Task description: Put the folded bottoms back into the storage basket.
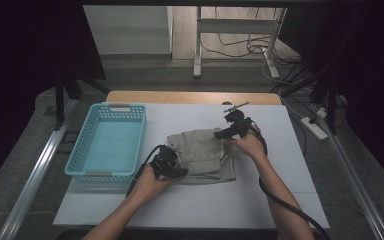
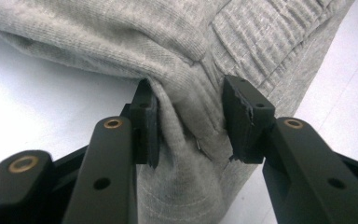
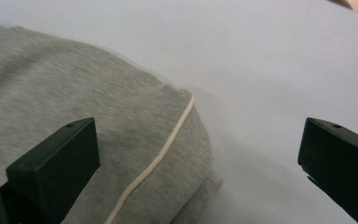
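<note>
A folded grey knit garment (image 1: 202,152) lies on the white table (image 1: 280,200) near its middle. My left gripper (image 1: 176,171) is at the garment's near left corner. In the left gripper view its jaws (image 2: 191,116) are closed on a bunched fold of the grey cloth (image 2: 186,60), with both pads (image 2: 147,123) pressing on it. My right gripper (image 1: 223,133) is over the garment's far right corner. In the right gripper view it (image 3: 198,154) stands wide open above a cloth edge (image 3: 135,140) with a cream seam line, and the pads touch nothing.
A light blue plastic basket (image 1: 87,145) stands on the table to the left of the garment. A strip of wooden tabletop (image 1: 190,97) shows beyond the white sheet. Black cables trail from both grippers toward the near edge.
</note>
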Available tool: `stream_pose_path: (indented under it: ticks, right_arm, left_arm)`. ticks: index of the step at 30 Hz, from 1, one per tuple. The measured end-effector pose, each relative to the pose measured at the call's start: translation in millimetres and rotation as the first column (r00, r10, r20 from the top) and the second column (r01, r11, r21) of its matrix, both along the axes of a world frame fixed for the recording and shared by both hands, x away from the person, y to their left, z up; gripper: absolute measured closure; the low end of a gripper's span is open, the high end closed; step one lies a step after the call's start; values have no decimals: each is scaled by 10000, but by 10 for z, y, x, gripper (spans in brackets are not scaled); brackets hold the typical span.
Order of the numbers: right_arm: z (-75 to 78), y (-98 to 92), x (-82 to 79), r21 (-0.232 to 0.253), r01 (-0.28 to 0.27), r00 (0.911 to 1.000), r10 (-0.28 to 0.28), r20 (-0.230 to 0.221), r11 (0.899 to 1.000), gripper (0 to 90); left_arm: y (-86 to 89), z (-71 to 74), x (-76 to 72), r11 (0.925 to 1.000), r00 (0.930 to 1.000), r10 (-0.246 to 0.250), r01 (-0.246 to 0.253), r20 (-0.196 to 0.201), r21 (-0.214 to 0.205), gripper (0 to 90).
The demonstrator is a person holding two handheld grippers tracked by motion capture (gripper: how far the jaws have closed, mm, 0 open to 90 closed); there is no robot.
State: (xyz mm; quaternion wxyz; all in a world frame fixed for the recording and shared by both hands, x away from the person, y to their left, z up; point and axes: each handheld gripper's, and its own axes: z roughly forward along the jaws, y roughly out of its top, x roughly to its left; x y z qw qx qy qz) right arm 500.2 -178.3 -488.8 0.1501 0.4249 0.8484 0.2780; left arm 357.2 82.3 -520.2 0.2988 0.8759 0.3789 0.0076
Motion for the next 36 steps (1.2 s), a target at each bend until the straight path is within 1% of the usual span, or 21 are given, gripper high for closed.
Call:
stream_pose_path:
  ticks: [4,6,8,9,10,11,13,14,16,17,20,21,22,24,25,26,28,30,32,34,36]
  right_arm:
    - [-121,6,34,-253,-54,9996,47,-265,9997,0]
    - [-163,-2,40,-71,-29,9996,26,-296,10000,0]
    - [-171,-20,43,-6,-78,9988,77,-474,10000,9]
    - [-185,-25,42,40,-98,9985,100,-543,9999,21]
    - [-201,-31,38,205,-90,9980,102,-624,9997,41]
    - [-208,-45,36,363,-123,9968,151,-783,9993,64]
    - [-233,-64,40,628,-148,9938,216,-1089,9979,72]
    - [-241,-77,44,783,-203,9909,305,-1313,9967,92]
    - [-246,-89,36,849,-319,9911,425,-1265,9959,96]
    - [-245,-88,30,822,-373,9910,475,-1249,9959,116]
    - [-211,-81,3,1049,-746,9859,892,-1416,9917,284]
    - [-207,-77,-8,1199,-818,9840,993,-1476,9894,330]
    - [-204,-75,-14,1226,-842,9832,1024,-1508,9889,356]
    - [-194,-73,-20,1469,-890,9790,1137,-1690,9851,465]
    - [-181,-70,-24,1474,-982,9758,1243,-1799,9842,511]
    - [-174,-59,-32,1518,-1003,9752,1274,-1808,9833,550]
    - [-142,-30,-51,1269,-1253,9744,1461,-1711,9840,628]
    - [-98,13,-82,794,-1571,9753,1673,-1442,9844,688]
    - [-65,62,-116,254,-1779,9760,1797,-1231,9837,706]
    - [-45,107,-156,-164,-1935,9771,1912,-931,9810,711]
    - [-33,128,-190,-425,-2047,9774,2019,-631,9779,713]
  left_arm:
    - [-3,1,-4,10000,10000,18,-18,18,11,583]
    - [-4,1,-5,10000,10000,14,-14,35,19,583]
    - [-2,-2,-6,10000,10000,33,-33,29,-11,582]
    - [1,-4,-5,10000,10000,54,-54,-1,-29,579]
    - [3,-6,-5,10000,10000,64,-64,-3,-40,577]
    - [4,-7,-6,10000,10000,72,-72,-1,-49,575]
    - [6,-10,-7,9999,9999,111,-111,-19,-79,572]
    - [7,-12,-8,9999,9999,133,-133,-27,-98,571]
    - [7,-14,-10,9998,9999,138,-138,-14,-117,570]
    - [8,-17,-12,9998,9999,120,-119,27,-135,570]
    - [12,-23,-13,9997,9999,133,-132,39,-199,569]
    - [11,-22,-14,9997,9999,133,-132,37,-200,571]
    - [10,-21,-15,9997,9999,144,-144,23,-202,575]
    - [4,-16,-17,9997,9998,189,-189,-13,-182,585]
    - [-3,-9,-18,9995,9996,269,-270,-87,-154,593]
    - [-12,-2,-17,9991,9990,405,-408,-210,-139,604]
    - [-28,15,-15,9985,9979,550,-552,-346,-52,623]
    - [-38,25,-18,9975,9967,704,-706,-396,-40,642]
    - [-46,33,-24,9969,9962,784,-785,-377,-9,660]
    - [-55,45,-27,9957,9948,923,-924,-419,5,674]
    - [-63,56,-32,9951,9944,989,-988,-384,52,686]
